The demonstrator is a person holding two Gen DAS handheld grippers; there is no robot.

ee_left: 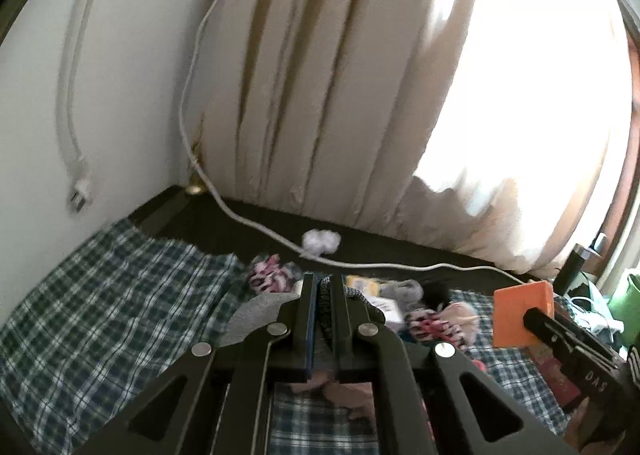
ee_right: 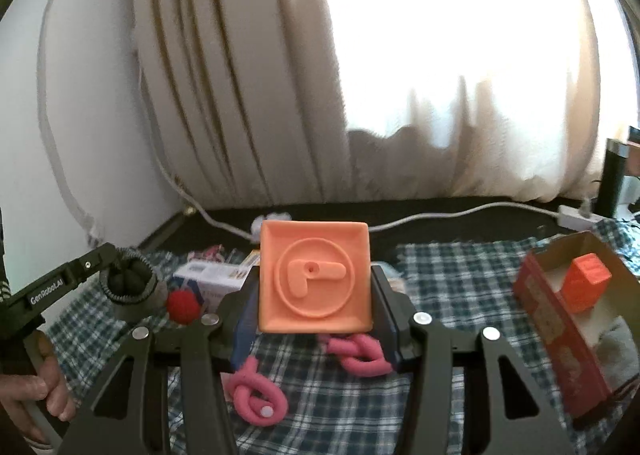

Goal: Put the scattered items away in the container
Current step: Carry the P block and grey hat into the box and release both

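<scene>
- A person's hand [ee_right: 30,395] at far left of the right wrist view, gripping the handle of the left tongs [ee_right: 132,279].
- Left tongs [ee_left: 323,307] fully closed on a rolled grey sock [ee_right: 130,287], held clear above the plaid blanket [ee_left: 100,307].
- Red pom-pom [ee_right: 183,306] just beside the sock; white box [ee_right: 208,281] behind it on the blanket.
- Pink foam curlers [ee_right: 256,395] lying on the plaid, below the raised tongs.
- Right tongs [ee_right: 314,295] part open, clamped on both sides of an orange block [ee_right: 314,279], its embossed circle facing the camera, lifted above the blanket.
- White cable [ee_left: 224,199] trailing across the dark strip along the curtain [ee_right: 240,75].
- Red cardboard container [ee_right: 560,339] at right, open top, resting on the blanket, well apart from both tongs.
- Red-orange cube [ee_right: 586,283] already inside the container, with something pale beside it, too blurred to name.
</scene>
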